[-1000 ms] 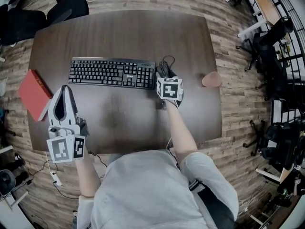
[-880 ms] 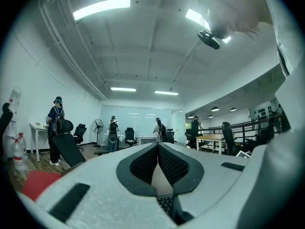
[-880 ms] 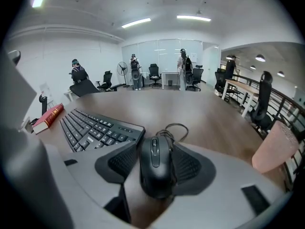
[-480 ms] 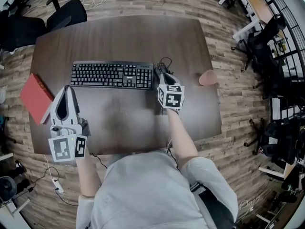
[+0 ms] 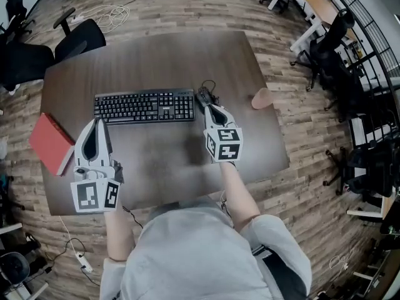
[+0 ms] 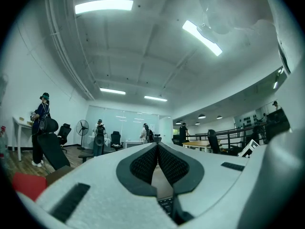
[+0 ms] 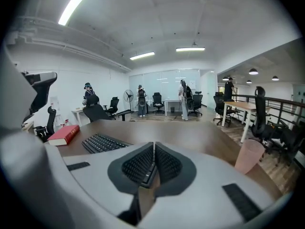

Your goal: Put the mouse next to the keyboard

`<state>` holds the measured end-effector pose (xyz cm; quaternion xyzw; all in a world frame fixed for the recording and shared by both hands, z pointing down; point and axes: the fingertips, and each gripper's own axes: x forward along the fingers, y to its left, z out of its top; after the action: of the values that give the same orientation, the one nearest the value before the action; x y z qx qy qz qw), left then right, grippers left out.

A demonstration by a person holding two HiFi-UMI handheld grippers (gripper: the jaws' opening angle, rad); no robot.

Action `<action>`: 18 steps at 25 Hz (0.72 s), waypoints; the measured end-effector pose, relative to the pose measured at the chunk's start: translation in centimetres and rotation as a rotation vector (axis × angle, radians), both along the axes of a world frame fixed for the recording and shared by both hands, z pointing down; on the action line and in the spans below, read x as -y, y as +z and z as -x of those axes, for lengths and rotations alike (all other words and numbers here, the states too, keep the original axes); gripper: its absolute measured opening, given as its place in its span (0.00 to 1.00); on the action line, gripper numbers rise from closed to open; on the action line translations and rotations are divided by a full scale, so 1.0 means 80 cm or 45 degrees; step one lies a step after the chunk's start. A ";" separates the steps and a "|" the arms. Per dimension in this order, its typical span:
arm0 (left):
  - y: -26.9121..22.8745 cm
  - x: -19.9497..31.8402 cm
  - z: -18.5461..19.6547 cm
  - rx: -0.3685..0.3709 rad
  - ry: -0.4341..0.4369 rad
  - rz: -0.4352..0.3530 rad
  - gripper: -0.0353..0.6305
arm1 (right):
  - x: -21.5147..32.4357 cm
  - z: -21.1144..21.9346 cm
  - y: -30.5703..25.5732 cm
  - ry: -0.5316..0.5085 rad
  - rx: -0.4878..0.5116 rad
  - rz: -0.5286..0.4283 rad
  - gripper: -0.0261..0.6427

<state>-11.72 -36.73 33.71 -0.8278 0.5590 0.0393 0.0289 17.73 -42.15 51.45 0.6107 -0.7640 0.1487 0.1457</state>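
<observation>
The black keyboard [image 5: 145, 106] lies across the middle of the dark table [image 5: 162, 55]. At its right end sits the black mouse [image 5: 204, 95], its cable looped behind it. My right gripper [image 5: 212, 109] is just short of the mouse on the near side; its jaws are shut with nothing between them, as the right gripper view [image 7: 153, 148] also shows. That view has the keyboard [image 7: 102, 142] ahead to the left. My left gripper [image 5: 95, 123] hovers near the table's left front, below the keyboard's left end, jaws shut and empty [image 6: 157, 147].
A red book [image 5: 50, 142] lies at the table's left edge. A pink cup [image 5: 262, 97] stands near the right edge, also seen at the right gripper view's right [image 7: 250, 155]. Office chairs [image 5: 81, 39] stand beyond the far left corner. People stand at the room's far end.
My right gripper has drawn back toward me off the mouse, which now lies uncovered at the keyboard's right end. The left gripper has hardly moved. The head view has shifted.
</observation>
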 end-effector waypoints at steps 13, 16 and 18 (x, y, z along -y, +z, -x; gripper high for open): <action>-0.019 -0.043 -0.012 0.019 0.135 -0.047 0.07 | -0.088 0.015 -0.089 0.038 0.048 -0.196 0.07; -0.023 -0.053 -0.011 0.020 0.159 -0.053 0.07 | -0.107 0.024 -0.109 0.029 0.007 -0.241 0.07; -0.025 -0.060 -0.010 0.017 0.170 -0.058 0.07 | -0.119 0.030 -0.121 0.023 -0.012 -0.271 0.07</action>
<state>-10.92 -31.90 31.70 -0.8625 0.5013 0.0483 0.0486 15.31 -32.59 41.75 0.6303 -0.7692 0.0650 0.0823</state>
